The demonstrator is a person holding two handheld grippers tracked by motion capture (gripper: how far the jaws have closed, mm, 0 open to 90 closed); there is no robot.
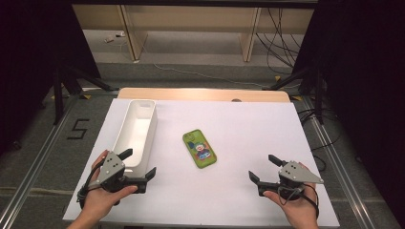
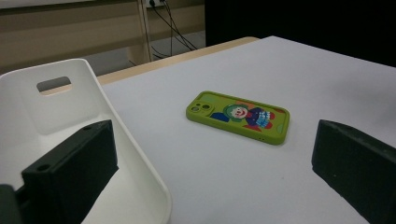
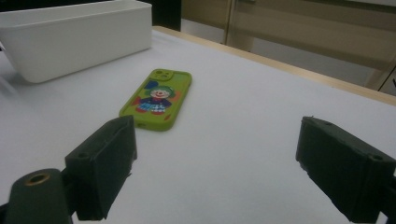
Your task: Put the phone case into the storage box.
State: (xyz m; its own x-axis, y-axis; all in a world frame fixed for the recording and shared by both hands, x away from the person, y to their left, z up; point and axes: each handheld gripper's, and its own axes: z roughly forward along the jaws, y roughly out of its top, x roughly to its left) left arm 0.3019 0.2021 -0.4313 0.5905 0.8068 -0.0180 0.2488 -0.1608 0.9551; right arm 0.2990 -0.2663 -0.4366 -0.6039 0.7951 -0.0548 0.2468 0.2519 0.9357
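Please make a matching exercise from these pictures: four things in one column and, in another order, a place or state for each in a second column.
1. phone
2. white bin
3. left tongs
4. right tongs

a. open, at the table's right side
b. empty, at the table's left side
c. lying flat, mid-table
d. open, at the bin's near end

Pairs: 1-c, 2-b, 3-d, 4-a

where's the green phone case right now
In the high view the green phone case lies flat near the middle of the white table, just right of the white bin, untouched by either gripper.
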